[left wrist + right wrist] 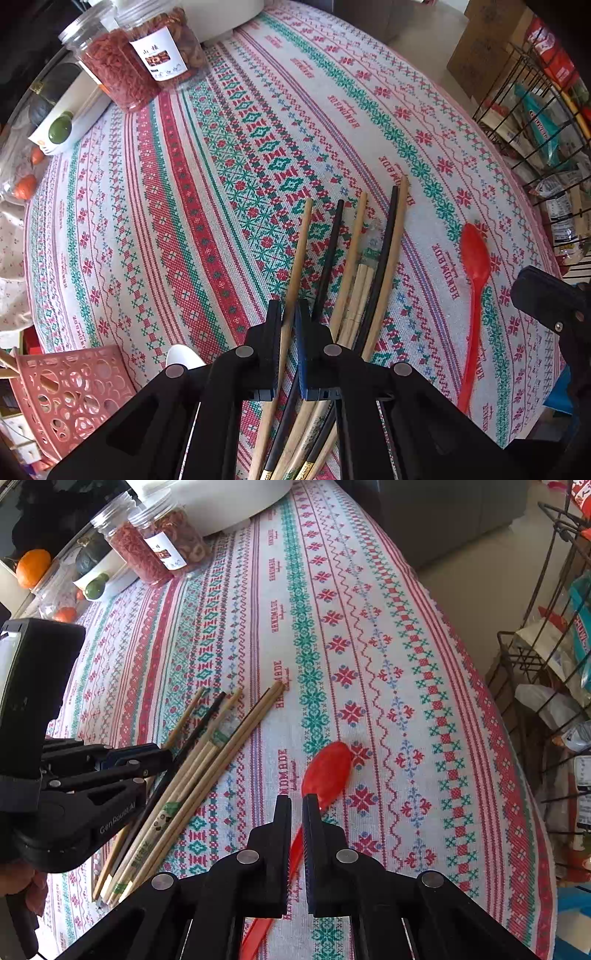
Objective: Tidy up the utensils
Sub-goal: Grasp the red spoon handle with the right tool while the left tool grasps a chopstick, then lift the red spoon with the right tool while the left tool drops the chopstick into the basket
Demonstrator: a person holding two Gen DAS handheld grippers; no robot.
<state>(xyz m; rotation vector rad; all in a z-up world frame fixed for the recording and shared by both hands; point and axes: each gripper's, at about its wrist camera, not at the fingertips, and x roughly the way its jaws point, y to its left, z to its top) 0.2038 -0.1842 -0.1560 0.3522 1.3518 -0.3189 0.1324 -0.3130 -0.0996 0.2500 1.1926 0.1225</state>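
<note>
Left wrist view: the left gripper points steeply down over the chopstick pile, its jaws drawn in on a single pale wooden chopstick at the pile's left edge; the stick runs between the pads, apparently picked out so it can be lifted clear of the rest. The other chopsticks, wooden and black, lie fanned on the patterned worktop just right of that stick, some crossing under the gripper. A red plastic spoon lies well right of the pile, with the other gripper's body partly in frame beyond it. A pink perforated basket stands left of the pile off the worktop's edge, the probable destination; a white spoon bowl shows between basket and pile. Two jars stand far beyond the pile, leaving a broad bare stretch of cloth for movement. Right wrist view: the right gripper stands right of the chopstick pile, jaws nearly closed on the handle of the red spoon, whose bowl rests on the cloth ahead of the tips. The left gripper enters at the pile's left side. Right of the spoon the worktop edge falls away toward a wire rack, so clearance there is limited.
</note>
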